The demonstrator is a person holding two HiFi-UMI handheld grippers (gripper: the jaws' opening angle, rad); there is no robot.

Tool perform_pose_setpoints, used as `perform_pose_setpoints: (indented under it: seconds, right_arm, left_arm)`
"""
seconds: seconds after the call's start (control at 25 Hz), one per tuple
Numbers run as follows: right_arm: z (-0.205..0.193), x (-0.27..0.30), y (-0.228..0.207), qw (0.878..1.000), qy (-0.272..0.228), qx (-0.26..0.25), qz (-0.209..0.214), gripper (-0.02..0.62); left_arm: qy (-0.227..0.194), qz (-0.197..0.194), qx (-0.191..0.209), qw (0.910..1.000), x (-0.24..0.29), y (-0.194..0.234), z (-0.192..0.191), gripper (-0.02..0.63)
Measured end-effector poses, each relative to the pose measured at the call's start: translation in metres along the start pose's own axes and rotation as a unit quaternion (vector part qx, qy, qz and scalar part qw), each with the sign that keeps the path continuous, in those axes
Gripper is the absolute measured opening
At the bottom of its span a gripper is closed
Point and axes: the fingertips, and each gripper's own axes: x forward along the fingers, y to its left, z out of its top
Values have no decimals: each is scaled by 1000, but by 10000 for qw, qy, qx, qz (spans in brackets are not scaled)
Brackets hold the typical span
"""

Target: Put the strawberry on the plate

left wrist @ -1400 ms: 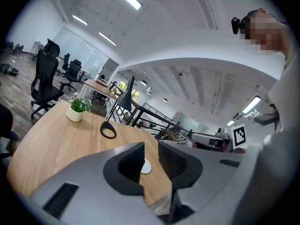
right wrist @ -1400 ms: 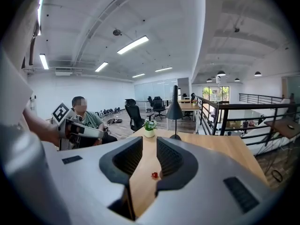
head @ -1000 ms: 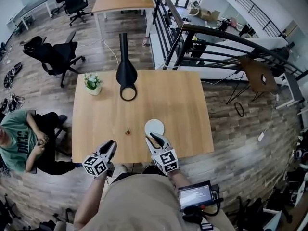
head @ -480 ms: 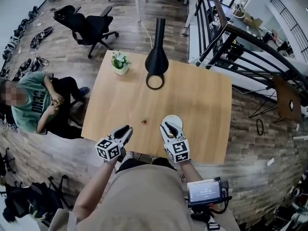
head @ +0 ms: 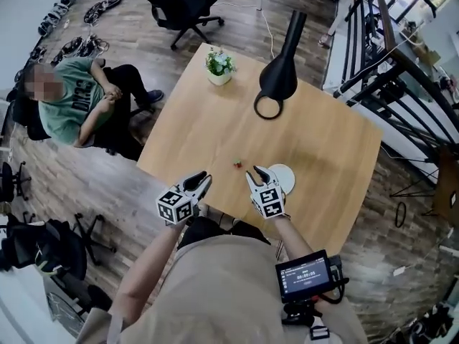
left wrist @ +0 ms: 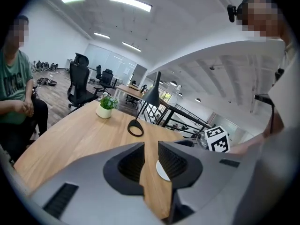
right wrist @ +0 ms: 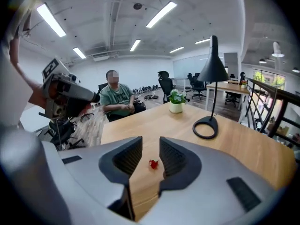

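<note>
Right gripper (head: 255,171) angled down at strawberry (head: 237,165), fingers (right wrist: 126,156) apart; left gripper (head: 205,178) alongside.

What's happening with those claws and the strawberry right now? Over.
Left claw, right claw: open, empty. Strawberry on table, just ahead of right claw, untouched. Plate beside it. Path clear.

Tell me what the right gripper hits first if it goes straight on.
Likely the strawberry: it sits centred between the right gripper's open jaws, on the table ahead, nothing in between. Depth is unclear.

bare tabletop (head: 326,145) between strawberry (head: 237,165) and plate (head: 288,181); lamp (head: 278,77) well apart.
</note>
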Motion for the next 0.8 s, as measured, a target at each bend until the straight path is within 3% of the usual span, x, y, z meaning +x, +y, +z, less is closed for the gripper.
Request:
perform_pose_setpoints:
  seconds: [0.08,0.16,0.28,0.52,0.8]
  right_arm:
    - [-17,23,2,9994,238,-183,152,97]
    - [-35,44,8,9970,622,-313,349,159]
    - [-55,70,16,9913,1075,-558,507,170]
    - [-93,120,11,9834,1504,-974,286,169]
    - [-122,150,6,9777,1775,-1114,156,169]
  left_arm:
    - [-8,118,-45,9999,-1,4,-2,74]
    - [-39,207,-96,9997,-5,7,-3,74]
    - [-72,334,-166,9993,-13,9,-6,74]
    - [-62,550,-307,9980,-30,15,-11,74]
    - [108,594,-339,9976,-36,16,-22,74]
